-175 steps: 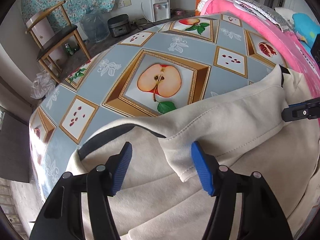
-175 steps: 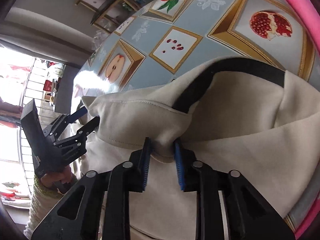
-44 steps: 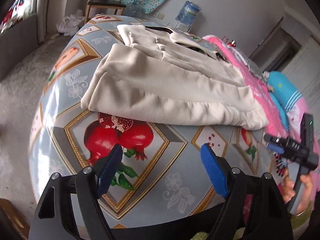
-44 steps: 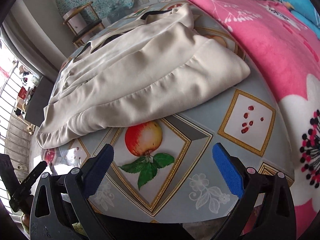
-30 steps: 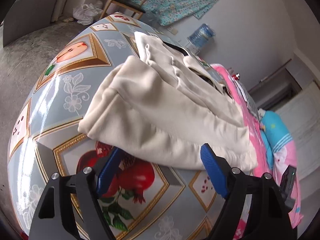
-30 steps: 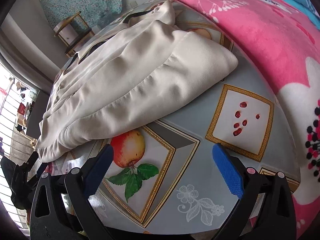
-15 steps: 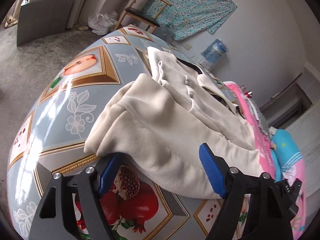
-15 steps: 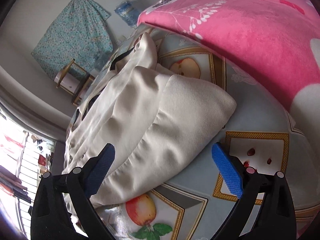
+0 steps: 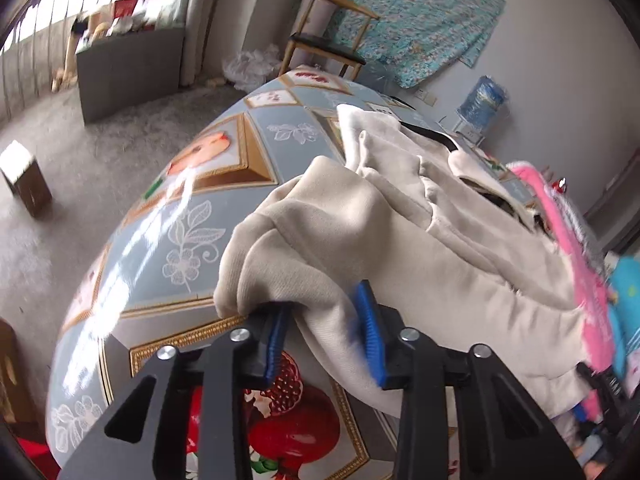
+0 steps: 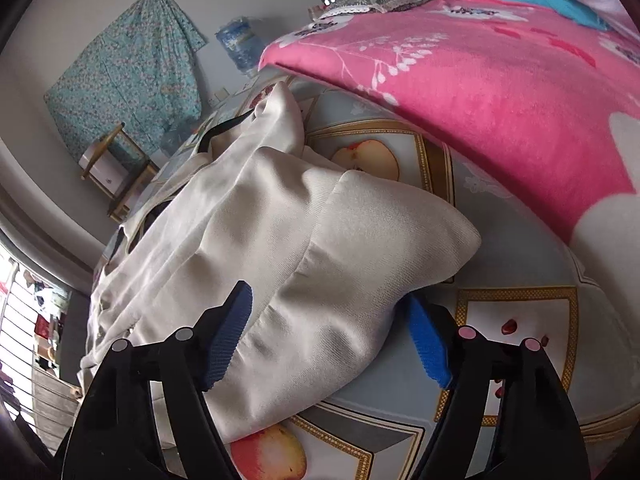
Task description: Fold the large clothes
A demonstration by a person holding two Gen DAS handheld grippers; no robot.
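A cream garment (image 9: 400, 232) lies folded in a long bundle on the fruit-print tablecloth (image 9: 192, 208). My left gripper (image 9: 322, 338) is at the bundle's near left corner. Its jaws are closing, and the thick hem is bunched between the blue pads, touching both. In the right wrist view the same cream garment (image 10: 320, 220) shows its other near corner. My right gripper (image 10: 328, 340) straddles that corner with its jaws closing. The pads still stand wide, with the cloth lying loose between them.
A pink blanket (image 10: 500, 80) covers the table's right side, close beside the garment. Beyond the table's far end stand a wooden chair (image 9: 324, 44) and a water bottle (image 9: 484, 98). A cardboard box (image 9: 26, 178) sits on the grey floor to the left.
Both grippers came forward from the table edge to the bundle's near corners. The left jaws narrowed a lot onto the hem. The right jaws narrowed a little around the other corner.
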